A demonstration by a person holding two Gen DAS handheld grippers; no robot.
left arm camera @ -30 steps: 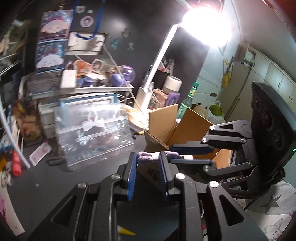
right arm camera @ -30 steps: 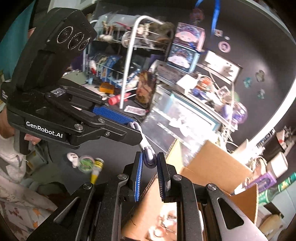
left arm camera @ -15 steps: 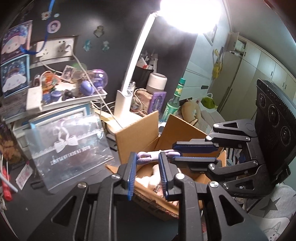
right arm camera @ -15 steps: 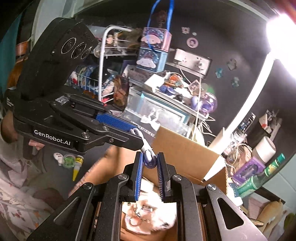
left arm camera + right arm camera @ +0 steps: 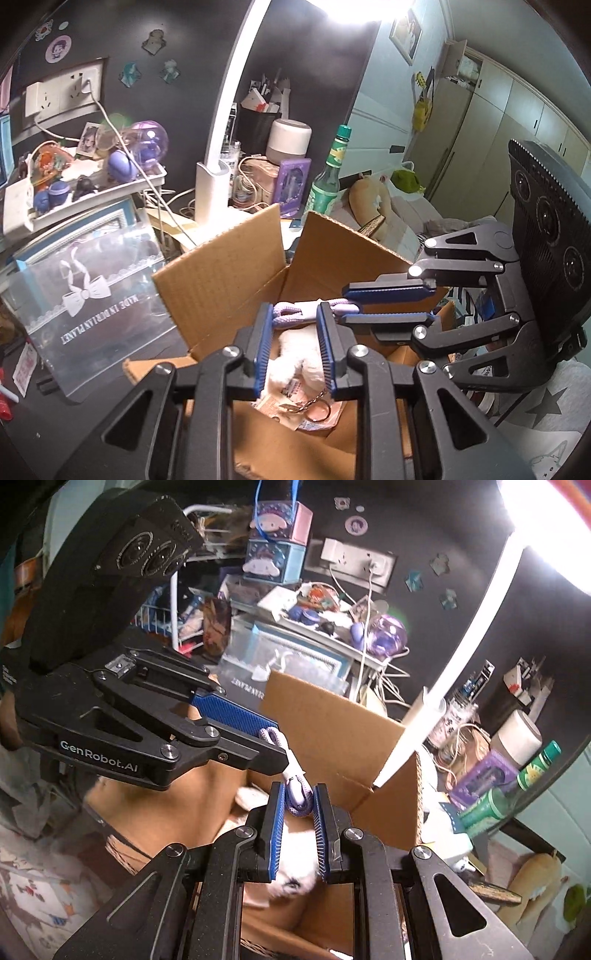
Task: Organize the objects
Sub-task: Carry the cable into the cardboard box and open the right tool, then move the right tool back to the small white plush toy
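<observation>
Cord (image 5: 295, 312), lilac and braided, is stretched between the two tongs, one end pinched in the left tongs (image 5: 294, 325) and the other in the right tongs (image 5: 298, 800), hanging above the open box (image 5: 236, 266) that holds a white plush (image 5: 295, 356).

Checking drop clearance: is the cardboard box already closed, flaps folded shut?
No. In the left wrist view the cardboard box has its flaps standing up, with a white plush visible inside.

box (image 5: 221, 280) open above, flaps (image 5: 332, 720) upright
</observation>
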